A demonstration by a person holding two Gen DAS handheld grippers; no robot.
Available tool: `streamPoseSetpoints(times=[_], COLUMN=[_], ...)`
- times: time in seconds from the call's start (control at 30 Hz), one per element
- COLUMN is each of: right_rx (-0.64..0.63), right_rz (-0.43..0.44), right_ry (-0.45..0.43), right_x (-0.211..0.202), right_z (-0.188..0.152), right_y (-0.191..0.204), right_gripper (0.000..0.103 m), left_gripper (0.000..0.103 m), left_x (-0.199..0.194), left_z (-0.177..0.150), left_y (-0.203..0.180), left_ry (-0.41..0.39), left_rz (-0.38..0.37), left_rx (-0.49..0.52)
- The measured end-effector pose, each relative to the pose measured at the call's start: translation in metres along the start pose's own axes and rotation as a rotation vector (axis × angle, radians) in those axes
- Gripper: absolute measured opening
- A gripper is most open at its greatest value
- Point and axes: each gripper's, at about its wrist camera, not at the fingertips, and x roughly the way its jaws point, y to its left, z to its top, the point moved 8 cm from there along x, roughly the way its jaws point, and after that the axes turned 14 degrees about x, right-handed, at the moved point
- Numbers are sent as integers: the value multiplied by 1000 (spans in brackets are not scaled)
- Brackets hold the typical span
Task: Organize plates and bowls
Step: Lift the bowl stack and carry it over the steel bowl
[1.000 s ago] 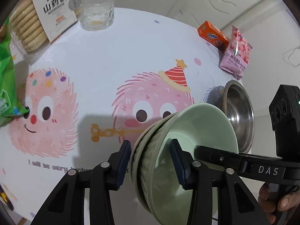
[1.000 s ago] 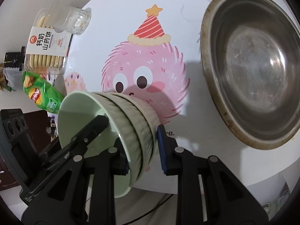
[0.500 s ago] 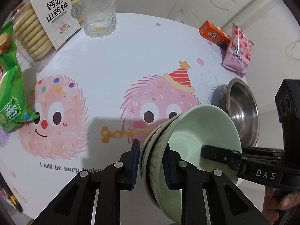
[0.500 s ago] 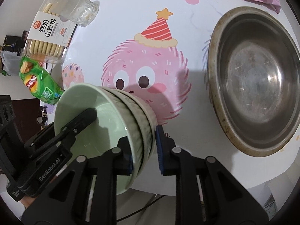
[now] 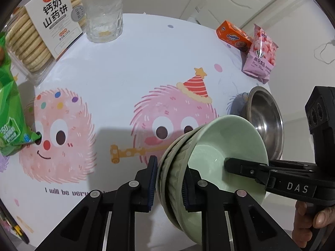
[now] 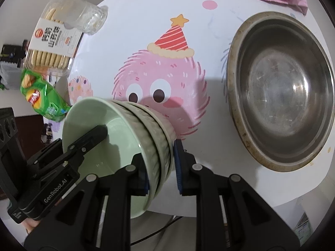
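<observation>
bowls (image 5: 209,167) — a nested green stack — hang tilted above the surface (image 5: 125,62), near its front edge. left tool (image 5: 168,183) clamps one rim, right tool (image 6: 160,166) clamps the opposite rim. carrying step, i judge — next, level the stack and set it beside the steel basin (image 6: 280,87).

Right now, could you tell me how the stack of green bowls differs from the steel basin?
The stack of green bowls is pale green ceramic with ribbed outsides; the steel basin is bare, scuffed metal. The bowls are tipped on edge, clamped by the left gripper and right gripper; the basin sits upright on the table, untouched. The basin looks wider. Both look empty.
</observation>
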Motion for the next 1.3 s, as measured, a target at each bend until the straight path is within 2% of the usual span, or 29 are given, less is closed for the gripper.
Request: streamPoseSetpoints(times=[0.33, 0.53, 0.67, 0.97, 1.3], right_rx=[15, 24, 22, 13, 61], right_rz=[27, 15, 9, 32, 54], right_ry=[-4, 19, 11, -40, -133], right_x=[-10, 4, 3, -29, -75], right_z=[3, -3, -10, 5, 17], right_y=[5, 3, 5, 15, -1], right_gripper=[22, 22, 22, 22, 22], left_gripper=[19, 19, 19, 19, 19], left_x=[-7, 4, -2, -24, -39], left_z=[10, -2, -7, 25, 53], left_y=[-3, 1, -1, -18, -58], left_ry=[-2, 33, 27, -8, -35], left_rz=[14, 20, 14, 26, 23], left_rx=[35, 20, 17, 86, 190])
